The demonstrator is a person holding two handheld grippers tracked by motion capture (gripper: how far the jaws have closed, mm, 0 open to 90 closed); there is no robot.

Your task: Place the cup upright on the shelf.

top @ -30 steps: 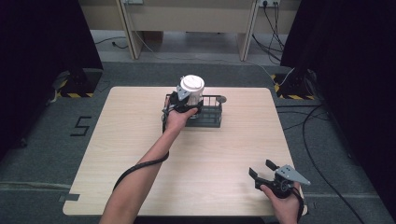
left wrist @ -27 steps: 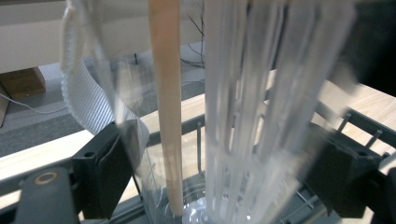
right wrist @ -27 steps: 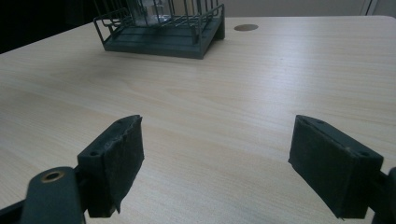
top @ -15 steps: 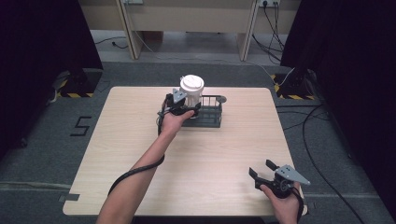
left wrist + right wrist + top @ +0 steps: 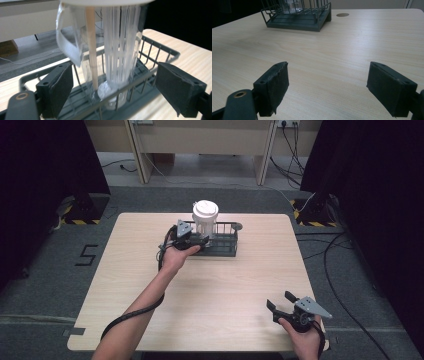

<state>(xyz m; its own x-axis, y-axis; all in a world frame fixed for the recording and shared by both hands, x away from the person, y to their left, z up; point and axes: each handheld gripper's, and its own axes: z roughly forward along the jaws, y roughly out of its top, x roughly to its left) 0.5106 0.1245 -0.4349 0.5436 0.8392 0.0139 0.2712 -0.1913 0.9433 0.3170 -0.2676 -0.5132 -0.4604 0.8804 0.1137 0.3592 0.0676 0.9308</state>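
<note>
At rack's near side | left gripper [image 5: 199, 241] fingers wide open astride clear lidded cup [image 5: 117, 45] in wire rack [image 5: 227, 251] | right gripper [image 5: 286, 304] open, empty | risk: fingers snag rack wires, tipping cup

Even overhead light, dark surrounds, soft close-ups.

Rack wall blocks our left gripper; open table ahead of the right

Ahead of our left gripper [image 5: 115, 92], the wire rack [image 5: 160, 50] rim and clear cup [image 5: 117, 50] bar passage; before our right gripper [image 5: 327, 90], bare table [image 5: 352, 45] runs free to the rack.
</note>
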